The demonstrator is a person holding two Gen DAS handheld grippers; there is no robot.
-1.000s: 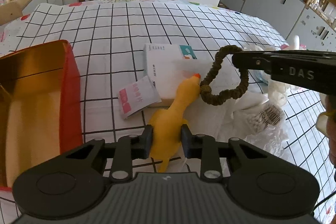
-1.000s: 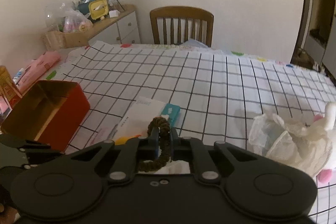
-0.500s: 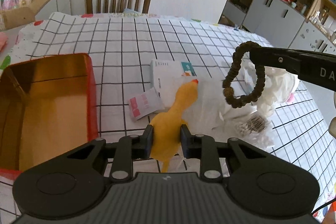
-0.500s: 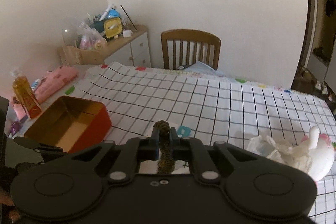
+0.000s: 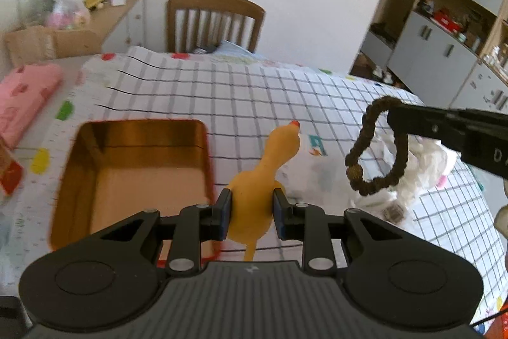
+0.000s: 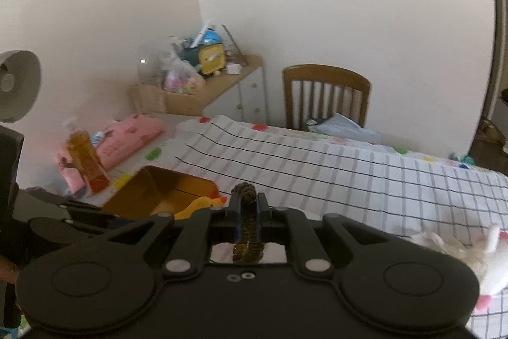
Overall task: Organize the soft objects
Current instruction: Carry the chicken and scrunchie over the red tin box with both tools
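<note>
Carrying step: the left gripper (image 5: pixel 250 207) clamps the yellow rubber chicken (image 5: pixel 266 177), the right gripper (image 6: pixel 247 210) pinches the brown hair tie (image 6: pixel 247 231) — both, it seems, need lowering into the red tin (image 5: pixel 79 180) near the table's left edge.

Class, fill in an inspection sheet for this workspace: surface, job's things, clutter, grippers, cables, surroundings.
Surface: table under a grid-patterned cloth.
Job's things: yellow rubber chicken; brown hair tie; open red tin, nothing seen inside.
Clutter: white plush toy on crumpled plastic; amber bottle.
Grippers: left gripper shut on the chicken; right gripper shut on the hair tie.
Cables: nothing seen.
Surroundings: wooden chair, cabinets.
</note>
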